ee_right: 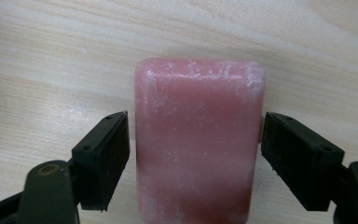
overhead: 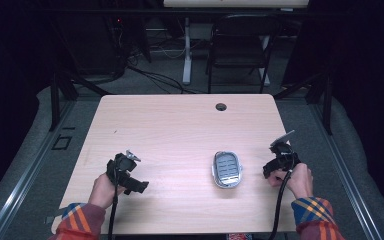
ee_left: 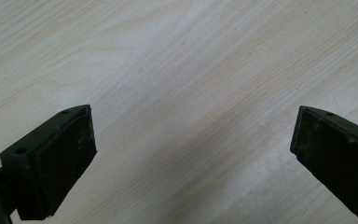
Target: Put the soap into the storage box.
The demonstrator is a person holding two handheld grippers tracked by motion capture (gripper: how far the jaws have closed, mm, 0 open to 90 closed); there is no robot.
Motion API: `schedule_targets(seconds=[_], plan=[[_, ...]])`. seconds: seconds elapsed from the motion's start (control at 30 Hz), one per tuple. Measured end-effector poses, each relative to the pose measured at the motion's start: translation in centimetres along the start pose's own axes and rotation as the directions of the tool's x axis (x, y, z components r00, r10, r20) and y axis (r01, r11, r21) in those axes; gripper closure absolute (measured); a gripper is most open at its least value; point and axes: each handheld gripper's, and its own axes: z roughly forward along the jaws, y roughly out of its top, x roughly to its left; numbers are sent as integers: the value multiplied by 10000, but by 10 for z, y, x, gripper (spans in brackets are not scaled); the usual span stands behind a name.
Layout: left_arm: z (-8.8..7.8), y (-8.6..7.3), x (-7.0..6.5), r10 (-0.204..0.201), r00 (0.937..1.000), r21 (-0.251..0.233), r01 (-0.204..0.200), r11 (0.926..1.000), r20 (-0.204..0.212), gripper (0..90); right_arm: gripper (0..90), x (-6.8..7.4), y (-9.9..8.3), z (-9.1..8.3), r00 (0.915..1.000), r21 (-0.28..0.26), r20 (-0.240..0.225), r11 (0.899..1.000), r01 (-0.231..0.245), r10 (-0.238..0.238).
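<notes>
Pale tabletop (overhead: 180, 130): we centre the open right gripper (ee_right: 193, 140) astride the soap (ee_right: 198, 140) (dish (overhead: 227, 169) left), left gripper (ee_left: 193, 140) open.

Folding chair (overhead: 240, 42) beyond wooden table (overhead: 180, 130).

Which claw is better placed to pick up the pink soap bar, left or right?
Right. The right claw already straddles the pink soap bar, jaws open on either side with small gaps. The left claw is open over bare table, beyond the soap dish.
</notes>
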Motion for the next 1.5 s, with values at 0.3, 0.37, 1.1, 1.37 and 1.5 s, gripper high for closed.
schedule_targets(seconds=[0.3,0.37,1.1,1.37,1.5], plan=[[-1,0,0,13,10000,0,-13,10000,43,1,349,3,0,5,9999,-22,165,10000,7,-7],[-1,0,0,27,10000,13,-27,10000,57,1,366,3,0,4,9997,54,216,9999,137,-138],[-1,0,0,30,10000,-12,-30,10000,39,1,370,0,-2,-9,9998,-69,-97,9998,195,-196],[-1,0,0,32,10000,-18,-32,10000,37,1,370,4,-2,-14,9990,-128,-257,9993,362,-365],[-1,0,0,17,10000,-45,-17,10000,26,1,370,6,-2,-17,9983,-97,-254,9986,518,-520]])
